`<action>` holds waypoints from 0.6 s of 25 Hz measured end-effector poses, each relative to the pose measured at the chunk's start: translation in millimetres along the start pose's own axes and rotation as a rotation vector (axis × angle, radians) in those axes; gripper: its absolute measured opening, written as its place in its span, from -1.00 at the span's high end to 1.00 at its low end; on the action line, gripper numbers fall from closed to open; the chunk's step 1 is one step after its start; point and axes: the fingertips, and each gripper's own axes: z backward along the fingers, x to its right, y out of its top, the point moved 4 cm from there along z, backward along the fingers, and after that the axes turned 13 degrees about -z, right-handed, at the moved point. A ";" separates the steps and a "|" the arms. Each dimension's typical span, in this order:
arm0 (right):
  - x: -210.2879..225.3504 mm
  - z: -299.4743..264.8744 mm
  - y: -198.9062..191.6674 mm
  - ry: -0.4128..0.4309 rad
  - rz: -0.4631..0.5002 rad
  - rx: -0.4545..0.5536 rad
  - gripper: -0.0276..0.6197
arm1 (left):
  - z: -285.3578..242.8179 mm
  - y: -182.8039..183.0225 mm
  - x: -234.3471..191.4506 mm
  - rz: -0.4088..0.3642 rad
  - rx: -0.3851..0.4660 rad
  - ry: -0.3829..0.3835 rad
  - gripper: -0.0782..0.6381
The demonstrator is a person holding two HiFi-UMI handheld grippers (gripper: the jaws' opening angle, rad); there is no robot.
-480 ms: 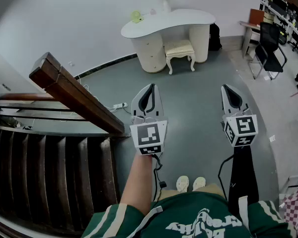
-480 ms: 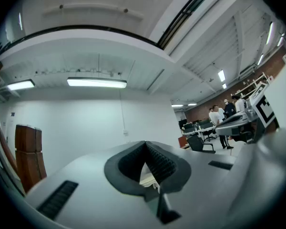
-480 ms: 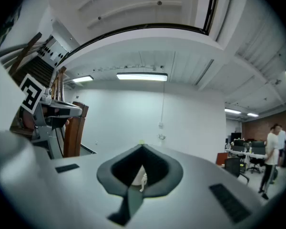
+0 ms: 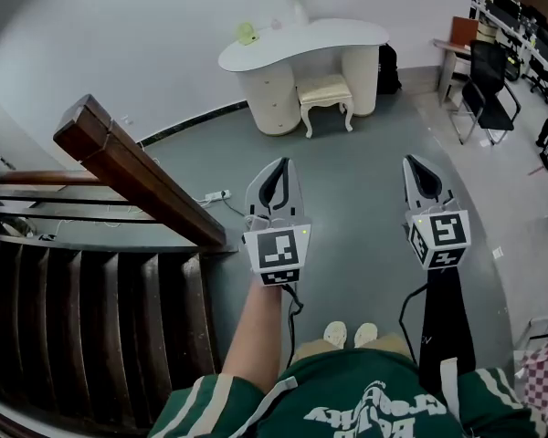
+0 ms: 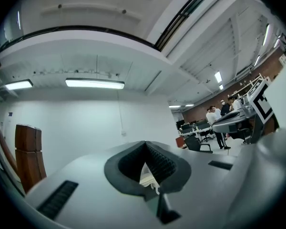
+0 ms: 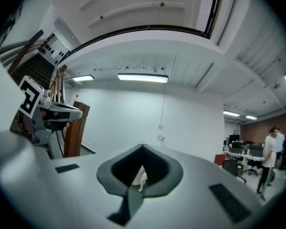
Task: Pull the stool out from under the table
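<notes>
Person's shoes (image 4: 350, 336) on grey floor, both tongs held out in front at about waist level. Left tongs (image 4: 278, 164) tips met, nothing between them; right tongs (image 4: 414, 162) the same, closed and empty. Wooden handrail (image 4: 137, 172) just beside the left tongs, power strip with cable (image 4: 216, 194) on the floor just past its end. Cream stool (image 4: 326, 89) was well apart from both tongs, tucked between the pedestals of the white counter (image 4: 301, 39), front legs showing.

Likely risks:
- left tongs clipping the handrail on the way forward
- feet catching the cable
- closed tongs reaching the stool with no gap, so pushing it further in
- a one-sided pull snagging thin legs on a pedestal, tipping the stool or jolting the vase (image 4: 296, 3) on top
</notes>
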 end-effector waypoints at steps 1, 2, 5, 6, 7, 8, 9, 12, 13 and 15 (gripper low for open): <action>-1.1 0.5 0.0 -0.002 -0.001 0.001 0.90 | 1.2 -0.4 -1.3 0.003 0.000 0.001 0.78; -1.7 1.0 -0.1 -0.006 -0.003 0.003 0.91 | 2.4 -0.5 -2.1 0.004 0.000 0.003 0.78; 1.0 1.6 -2.2 -0.029 -0.017 0.012 0.90 | 6.2 -1.8 -3.3 0.008 0.000 0.007 0.77; 2.5 1.0 -3.1 -0.042 -0.023 0.016 0.90 | 6.6 -3.1 -4.2 0.011 0.001 0.005 0.77; 3.7 0.1 -3.9 -0.054 -0.029 0.020 0.90 | 6.3 -4.5 -5.4 0.015 0.004 0.001 0.77; 4.3 -1.3 -4.8 -0.061 -0.036 0.022 0.90 | 5.6 -5.8 -6.9 0.021 0.010 -0.004 0.76; 4.1 -3.0 -6.1 -0.062 -0.042 0.022 0.88 | 4.5 -6.9 -8.7 0.029 0.020 -0.007 0.65; 0.7 -8.2 -10.5 -0.043 -0.019 0.005 0.55 | -0.2 -10.0 -12.0 0.056 0.040 -0.022 0.31; -0.4 -9.3 -12.4 -0.033 0.006 -0.006 0.45 | -1.8 -11.2 -11.8 0.058 0.040 -0.025 0.25; 0.0 -11.9 -15.8 -0.012 0.032 -0.024 0.29 | -5.3 -13.1 -11.2 0.055 0.036 -0.027 0.22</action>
